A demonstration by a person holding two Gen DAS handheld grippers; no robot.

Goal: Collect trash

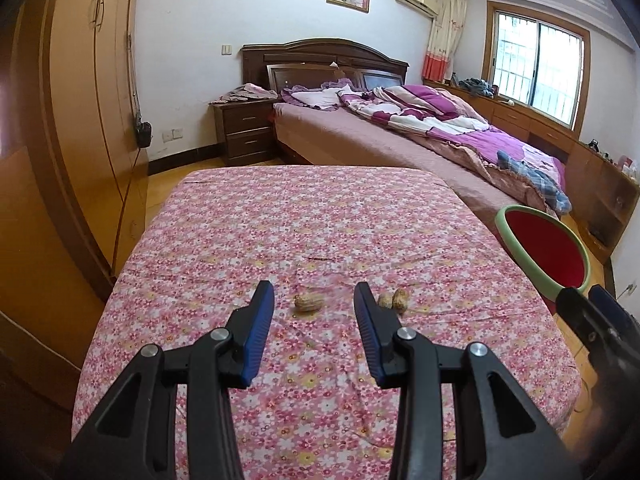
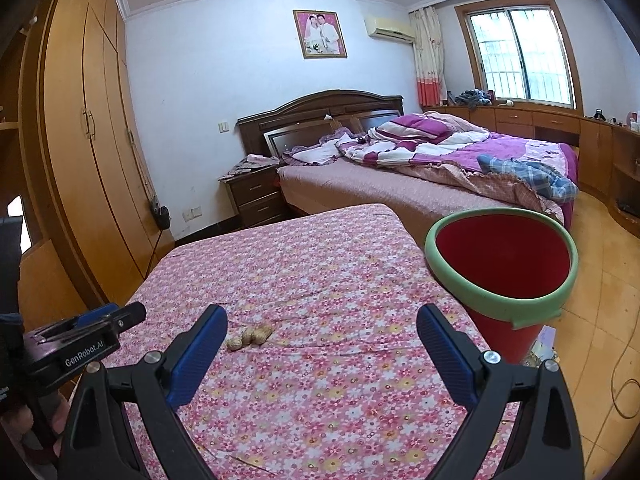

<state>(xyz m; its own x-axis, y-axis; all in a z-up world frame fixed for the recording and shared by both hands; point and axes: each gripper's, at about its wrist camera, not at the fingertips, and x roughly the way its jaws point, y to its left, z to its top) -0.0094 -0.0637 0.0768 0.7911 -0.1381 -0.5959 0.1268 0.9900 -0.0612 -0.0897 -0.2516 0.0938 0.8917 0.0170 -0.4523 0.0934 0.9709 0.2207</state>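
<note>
Lying just ahead between the spread, empty left claw (image 1: pixel 314 298) tips, a peanut (image 1: pixel 309 302) rests on cloth.

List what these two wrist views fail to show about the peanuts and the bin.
- Peanut count: in the left wrist view the left gripper finger covers part of the right-hand peanuts; in the right wrist view the peanuts merge into one small cluster.
- Bin bottom: both views show only its rim and upper inside wall.
- Bin base: hidden behind the table edge.
</note>
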